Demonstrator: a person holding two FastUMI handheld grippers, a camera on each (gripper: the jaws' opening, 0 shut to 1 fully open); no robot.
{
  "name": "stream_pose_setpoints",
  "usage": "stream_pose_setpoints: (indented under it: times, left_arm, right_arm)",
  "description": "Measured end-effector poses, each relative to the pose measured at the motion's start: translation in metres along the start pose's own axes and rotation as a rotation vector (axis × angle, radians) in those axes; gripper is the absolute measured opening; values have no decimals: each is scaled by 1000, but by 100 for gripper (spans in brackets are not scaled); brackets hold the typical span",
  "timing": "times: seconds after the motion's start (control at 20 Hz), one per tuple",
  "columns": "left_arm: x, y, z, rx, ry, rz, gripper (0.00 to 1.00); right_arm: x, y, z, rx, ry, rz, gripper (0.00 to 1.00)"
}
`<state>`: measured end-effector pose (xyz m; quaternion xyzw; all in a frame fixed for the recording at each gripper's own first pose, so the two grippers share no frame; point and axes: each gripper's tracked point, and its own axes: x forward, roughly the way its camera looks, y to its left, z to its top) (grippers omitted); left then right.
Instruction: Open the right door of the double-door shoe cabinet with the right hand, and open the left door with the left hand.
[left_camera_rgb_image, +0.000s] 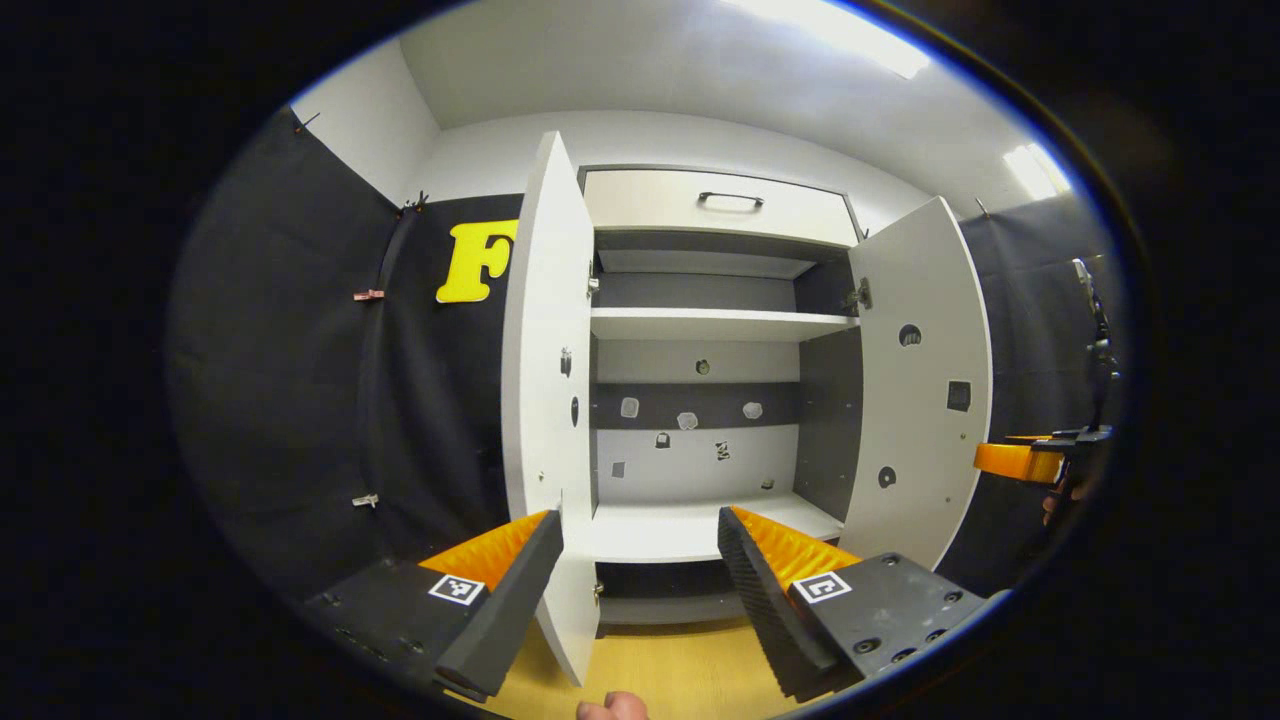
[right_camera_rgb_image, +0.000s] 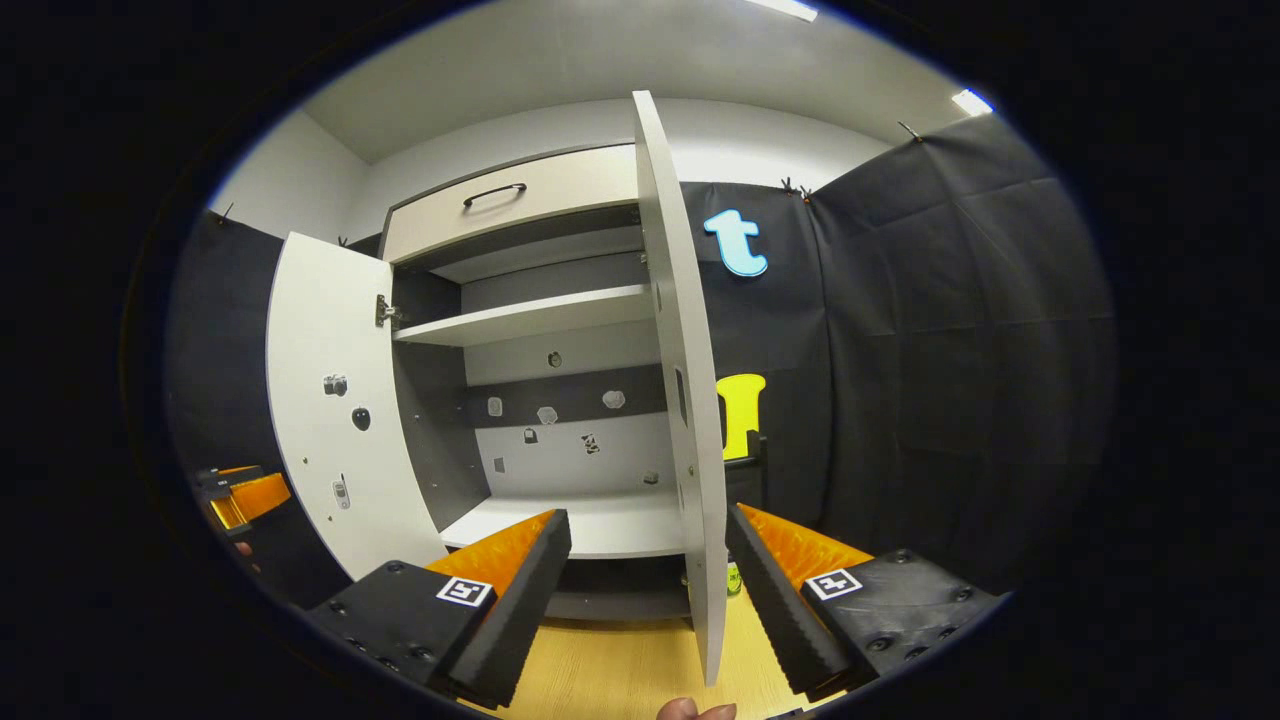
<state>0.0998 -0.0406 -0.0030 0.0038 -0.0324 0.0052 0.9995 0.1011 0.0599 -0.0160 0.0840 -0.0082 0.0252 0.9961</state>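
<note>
Left claw open | left door ajar | right door ajar

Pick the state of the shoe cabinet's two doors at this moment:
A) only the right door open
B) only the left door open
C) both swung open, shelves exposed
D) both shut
C: in the left gripper view the left door and right door both stand swung outward, with the bare shelves exposed between them.
</note>
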Motion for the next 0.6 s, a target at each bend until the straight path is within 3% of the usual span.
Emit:
stream_pose_setpoints:
  times: [0.35, 0.6]
  left_arm:
    - [12, -17, -10, -28, 26, -11, 96]
    - [18, -18, -10, 18, 25, -1, 96]
  right_arm:
    - [4, -1, -2, -28, 5, -11, 98]
    - [8, 1, -6, -29, 14, -1, 98]
